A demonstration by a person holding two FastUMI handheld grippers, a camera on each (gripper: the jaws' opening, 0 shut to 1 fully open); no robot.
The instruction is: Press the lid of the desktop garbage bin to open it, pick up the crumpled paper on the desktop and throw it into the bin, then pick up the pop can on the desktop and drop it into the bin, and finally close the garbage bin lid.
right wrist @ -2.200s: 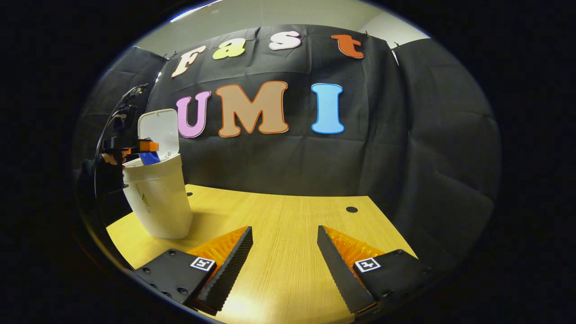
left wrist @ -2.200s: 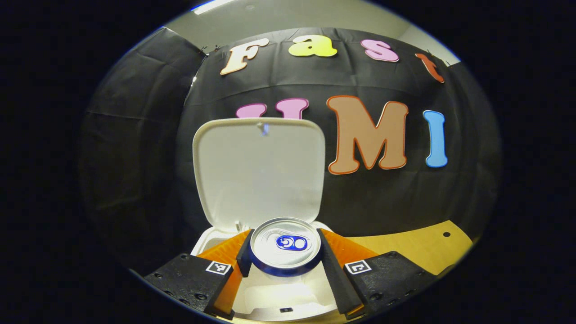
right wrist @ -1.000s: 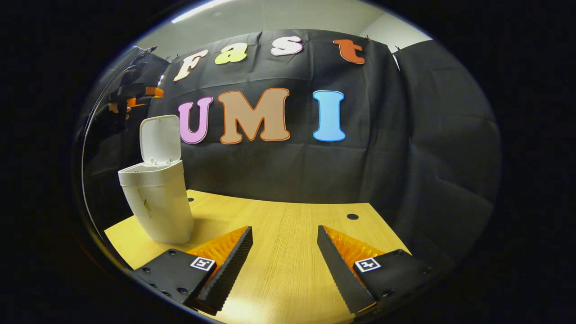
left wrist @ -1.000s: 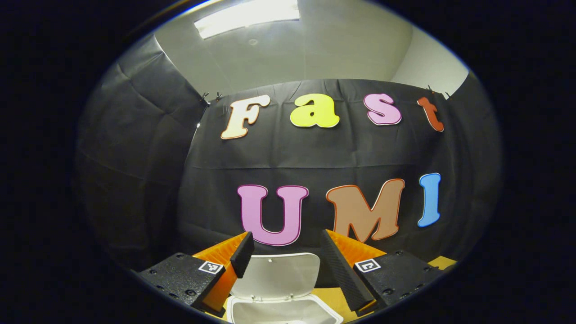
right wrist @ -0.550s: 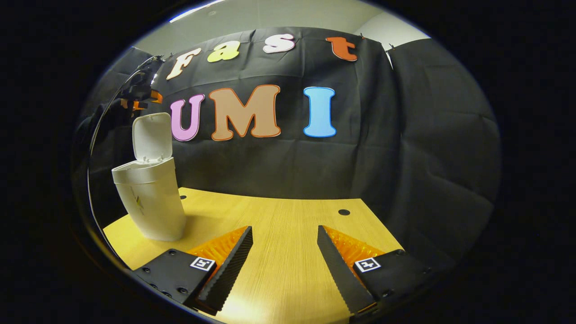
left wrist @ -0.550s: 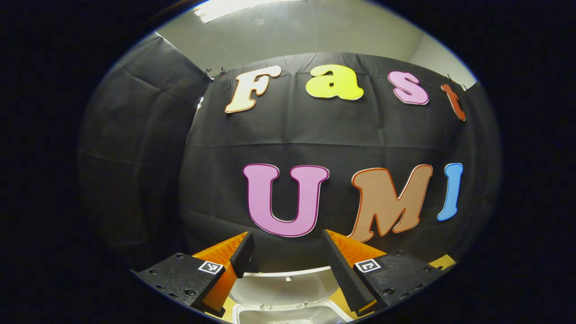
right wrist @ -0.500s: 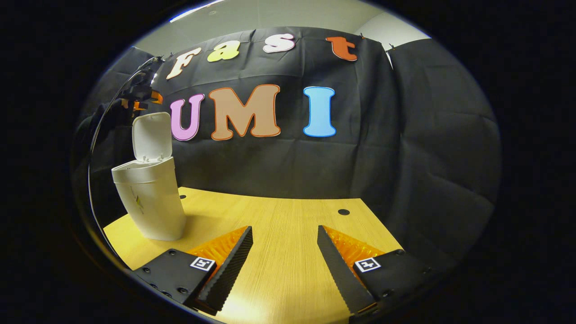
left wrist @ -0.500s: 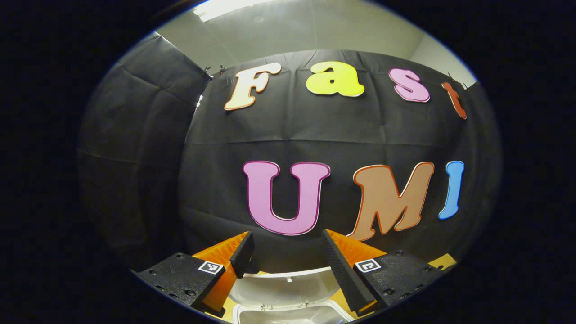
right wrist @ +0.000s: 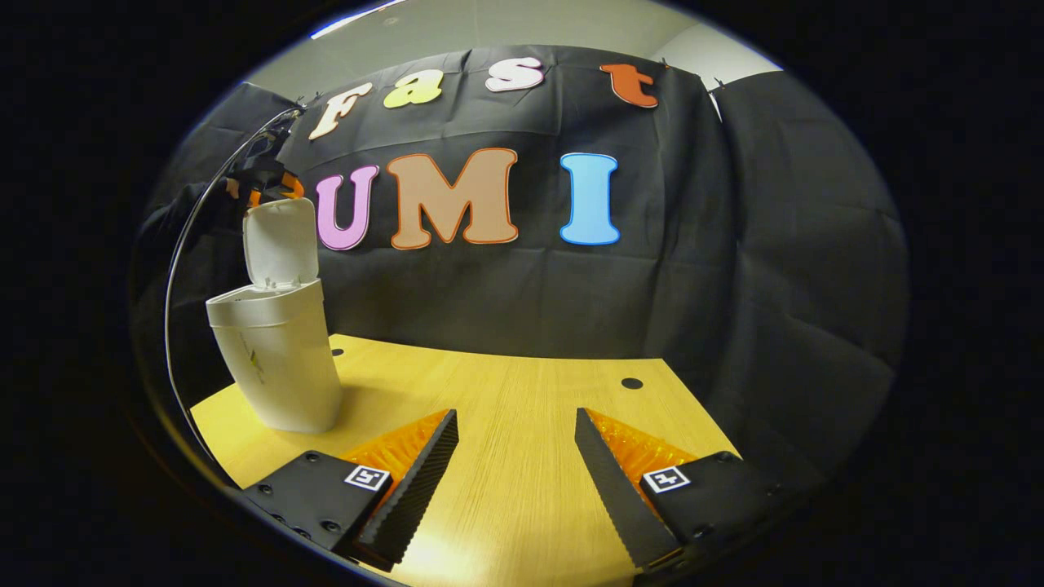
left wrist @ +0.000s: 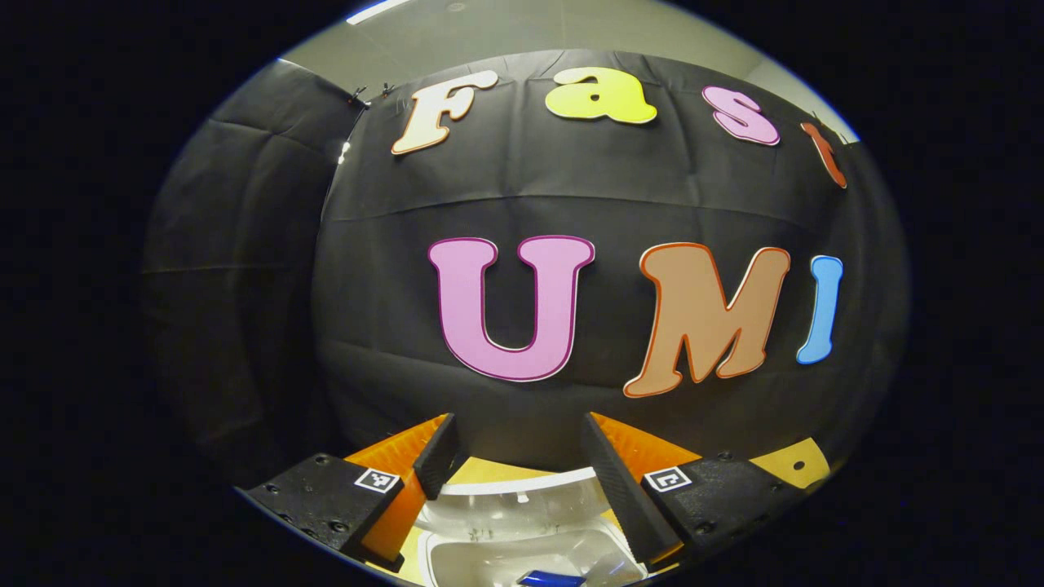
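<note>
Left gripper view: your left claw [left wrist: 515, 444] hangs released above the raised lid [left wrist: 522, 489]; the can [left wrist: 551, 580] sits inside the bin [right wrist: 276, 359]. Push the lid off-centre and the bin could tip on the table [right wrist: 506, 408].

Pop can [left wrist: 551, 579] inside bin [right wrist: 276, 363], on table [right wrist: 506, 391].

Pop can [left wrist: 551, 580] in bin [left wrist: 522, 554] — mostly cut off by edge.
</note>
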